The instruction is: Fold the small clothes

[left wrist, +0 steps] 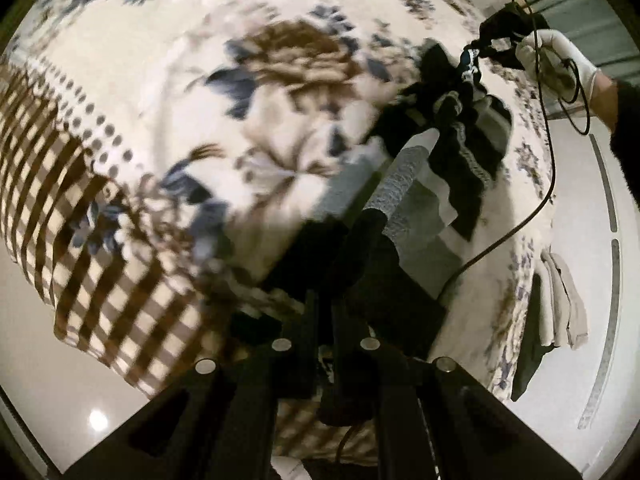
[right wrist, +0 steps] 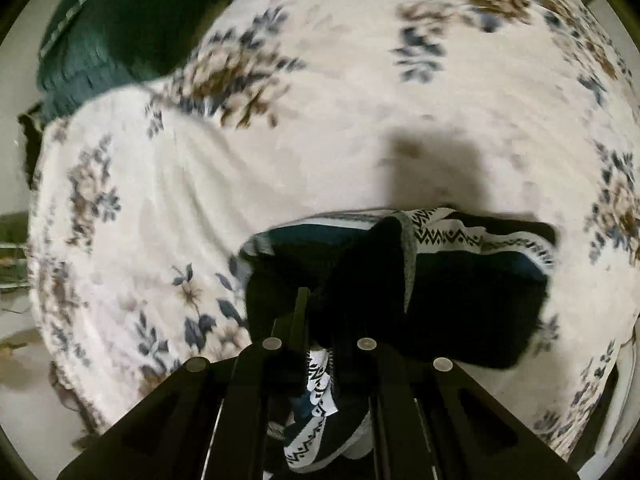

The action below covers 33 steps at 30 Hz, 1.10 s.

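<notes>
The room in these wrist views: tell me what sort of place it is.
Probably a bedroom: the garment is being folded on a bed with a floral blanket, a dark green pillow at one end, and pale tiled floor alongside.

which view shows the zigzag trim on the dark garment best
The right wrist view. There the dark garment lies close below the camera on the floral bedspread, its white zigzag trim sharp, with more trim pinched in the right gripper. The left wrist view shows the garment bunched and farther off, its pattern unreadable.
</notes>
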Tool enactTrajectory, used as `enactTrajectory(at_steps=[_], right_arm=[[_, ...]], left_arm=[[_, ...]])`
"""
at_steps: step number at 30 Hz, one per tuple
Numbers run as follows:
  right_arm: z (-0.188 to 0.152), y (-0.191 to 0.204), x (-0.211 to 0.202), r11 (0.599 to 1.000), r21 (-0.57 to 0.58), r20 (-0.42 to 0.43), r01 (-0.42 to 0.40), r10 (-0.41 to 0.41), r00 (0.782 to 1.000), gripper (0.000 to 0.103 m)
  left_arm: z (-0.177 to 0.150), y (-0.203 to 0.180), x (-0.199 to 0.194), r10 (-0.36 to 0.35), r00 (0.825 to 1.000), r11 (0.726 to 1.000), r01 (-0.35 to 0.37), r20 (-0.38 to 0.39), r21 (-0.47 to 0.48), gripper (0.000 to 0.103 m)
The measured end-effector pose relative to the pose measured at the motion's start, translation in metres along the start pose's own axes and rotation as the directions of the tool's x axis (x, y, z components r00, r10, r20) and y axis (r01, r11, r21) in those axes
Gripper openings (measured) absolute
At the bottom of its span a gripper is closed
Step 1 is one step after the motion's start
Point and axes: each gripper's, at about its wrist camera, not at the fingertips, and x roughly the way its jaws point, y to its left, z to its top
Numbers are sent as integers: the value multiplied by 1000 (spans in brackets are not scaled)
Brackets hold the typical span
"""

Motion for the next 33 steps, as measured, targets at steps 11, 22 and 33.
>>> enactTrajectory(at_steps=[11, 22, 33], right_arm=[[-37, 27, 38, 995, 27, -56, -97, 98, 994, 53], [-377, -98, 32, 977, 201, -241, -72, 121, 963, 66], [-558, -125, 88, 929, 341, -359, -141, 267, 894, 66]], left_arm=[[19, 59, 34, -64, 988, 998, 66, -140, 8, 30], [29, 21, 62, 7, 979, 988, 25, -206, 152, 41], [-29, 39, 40, 268, 919, 941, -185, -289, 284, 41]])
